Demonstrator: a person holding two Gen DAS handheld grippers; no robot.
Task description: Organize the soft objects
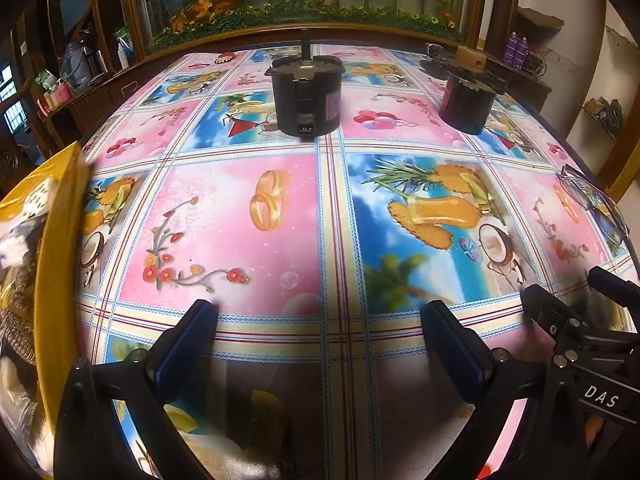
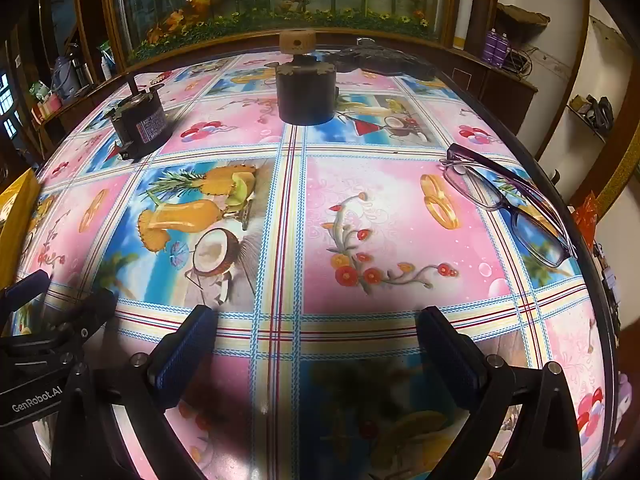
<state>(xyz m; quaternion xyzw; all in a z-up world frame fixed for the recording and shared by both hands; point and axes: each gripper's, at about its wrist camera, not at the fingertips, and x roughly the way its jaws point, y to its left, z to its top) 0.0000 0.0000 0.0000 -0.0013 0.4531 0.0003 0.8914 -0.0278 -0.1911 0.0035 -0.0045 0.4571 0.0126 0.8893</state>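
A yellow box [image 1: 60,248] stands at the table's left edge with soft, furry and white items [image 1: 16,264] piled inside it; its corner [image 2: 16,208] also shows in the right wrist view. My left gripper [image 1: 320,320] hangs open over the patterned tablecloth [image 1: 248,216], nothing between its blue pads. My right gripper [image 2: 316,320] is open too, side by side with the left one, over the same cloth [image 2: 380,184]. No soft item lies on the cloth ahead of either gripper.
Two dark cylindrical motors stand far back on the table, one with a shaft [image 1: 306,96] [image 2: 138,122], the other with a tan wheel on top [image 1: 468,98] [image 2: 306,88]. Purple-framed glasses [image 2: 508,204] lie near the right edge. A dark flat object [image 2: 380,60] lies at the far edge.
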